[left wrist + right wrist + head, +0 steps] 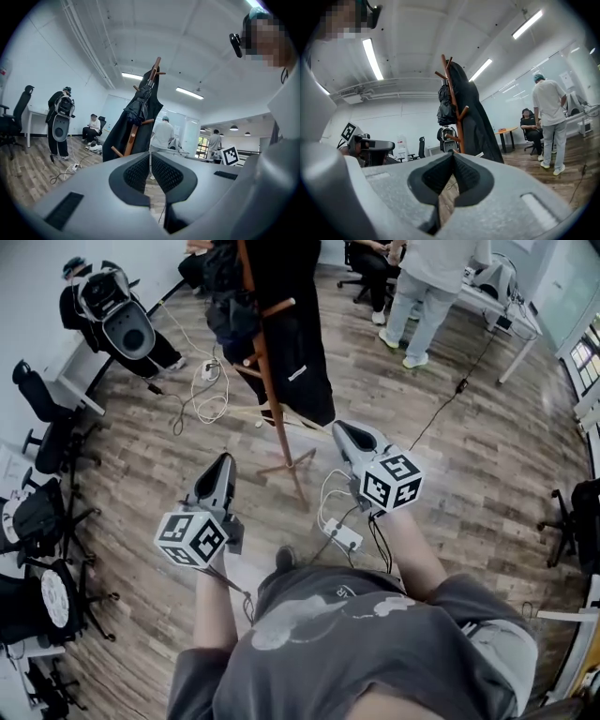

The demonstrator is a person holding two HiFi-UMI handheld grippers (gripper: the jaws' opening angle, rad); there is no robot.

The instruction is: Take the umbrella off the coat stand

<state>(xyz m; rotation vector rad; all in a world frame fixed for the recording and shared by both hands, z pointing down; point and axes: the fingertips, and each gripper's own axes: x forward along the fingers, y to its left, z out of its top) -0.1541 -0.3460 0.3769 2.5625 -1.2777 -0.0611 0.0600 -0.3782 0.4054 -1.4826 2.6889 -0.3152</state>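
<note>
Two hand-held grippers are held out level in front of the person, and both are empty. The left hand-held gripper point(225, 461) has its jaws pressed together with nothing between them. The right hand-held gripper point(343, 429) is closed the same way, its pads meeting at the tips with only floor showing behind them.

Both point towards a wooden coat stand point(269, 381) a little way ahead, and neither touches it. A long black coat point(302, 338) hangs down one side of the stand. The umbrella point(139, 107), black and folded into a bundle, hangs high on the stand beside the pole, on the side away from the coat.

Judging by this, the task has not really started. The umbrella is still on the stand, and the closed jaws would have to open before either could take hold of it. Reaching it, gripping it and lifting it clear are all left to do.

Under the stand is a wood-plank floor point(469, 456). A white power strip point(343, 535) lies just in front of the person's feet, and loose cables point(202, 395) trail across the boards. Black office chairs point(42, 395) line the left wall. Another person point(422, 287) stands at a white worktop point(511, 313) on the far right. The room is a bright office with white walls and strip lights on the ceiling.
</note>
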